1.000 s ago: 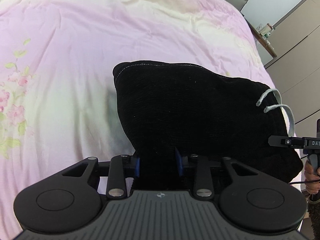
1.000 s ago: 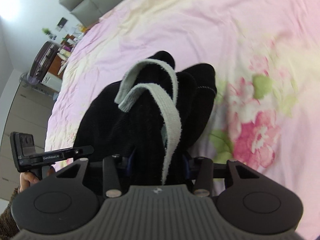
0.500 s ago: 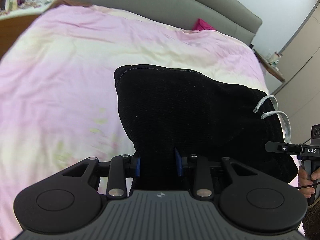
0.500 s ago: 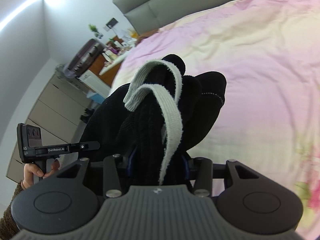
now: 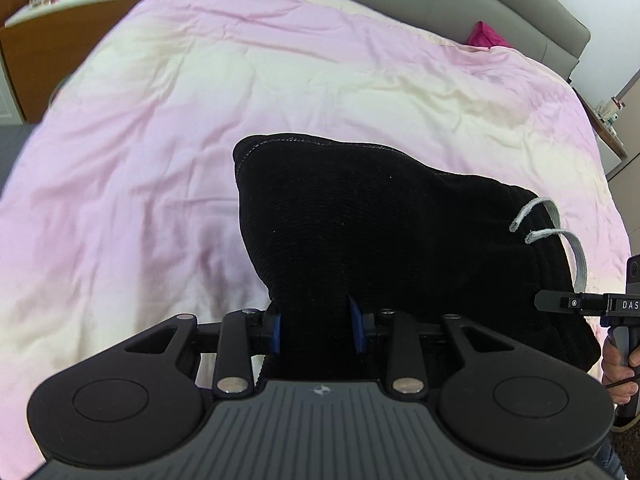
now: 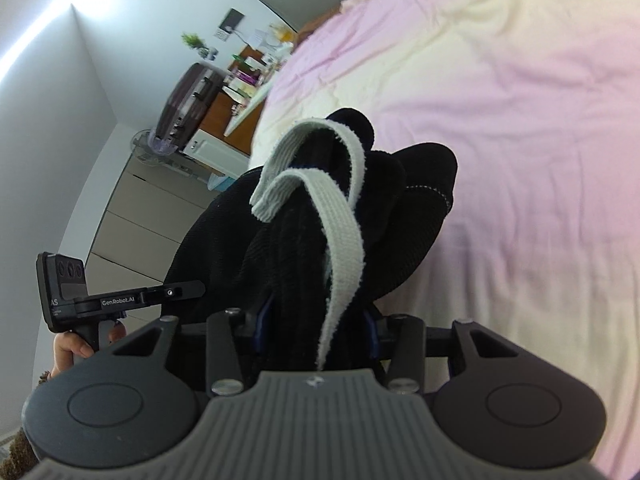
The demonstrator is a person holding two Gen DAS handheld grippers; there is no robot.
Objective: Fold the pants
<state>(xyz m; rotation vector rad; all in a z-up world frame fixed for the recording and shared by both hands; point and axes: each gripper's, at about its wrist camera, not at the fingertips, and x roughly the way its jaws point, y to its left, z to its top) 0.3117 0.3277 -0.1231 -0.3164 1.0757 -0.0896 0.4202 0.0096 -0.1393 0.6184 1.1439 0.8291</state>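
- Left wrist view, nearest: the left gripper (image 5: pixel 316 328) has its blue pads (image 5: pixel 274 330) pressed into a bunch of the black pants (image 5: pixel 380 248), so the tongs are clamped on the cloth.
- From that grip the pants rise and spread away from the camera as one dark ribbed mass, held up above the bed (image 5: pixel 200 120); a stitched hem runs along the far upper edge.
- To the right in the same view, a pale drawstring (image 5: pixel 560 236) loops out of the pants in two strands (both ends frayed).
- Just below the drawstring, the right gripper (image 5: pixel 588 306) comes in from the right edge, its handle in the person's hand (image 5: pixel 616 364).
- Farther off, the bed's pink and cream quilt is wrinkled; a grey headboard (image 5: pixel 500 4) stands behind it, with a magenta item (image 5: pixel 484 34) against its base.
- Right wrist view, nearest: the right gripper (image 6: pixel 316 328) is clamped on another bunch of the pants (image 6: pixel 288 248), cloth filling the gap between its pads.
- The drawstring (image 6: pixel 332 208) drapes over that bunch and hangs down toward the camera.
- At left, the left gripper (image 6: pixel 160 296) holds the far side of the pants, so the garment hangs between the two tools.
- Beyond lie the bed (image 6: pixel 520 120) at right and a cluttered side table (image 6: pixel 248 76) near the wall at left.
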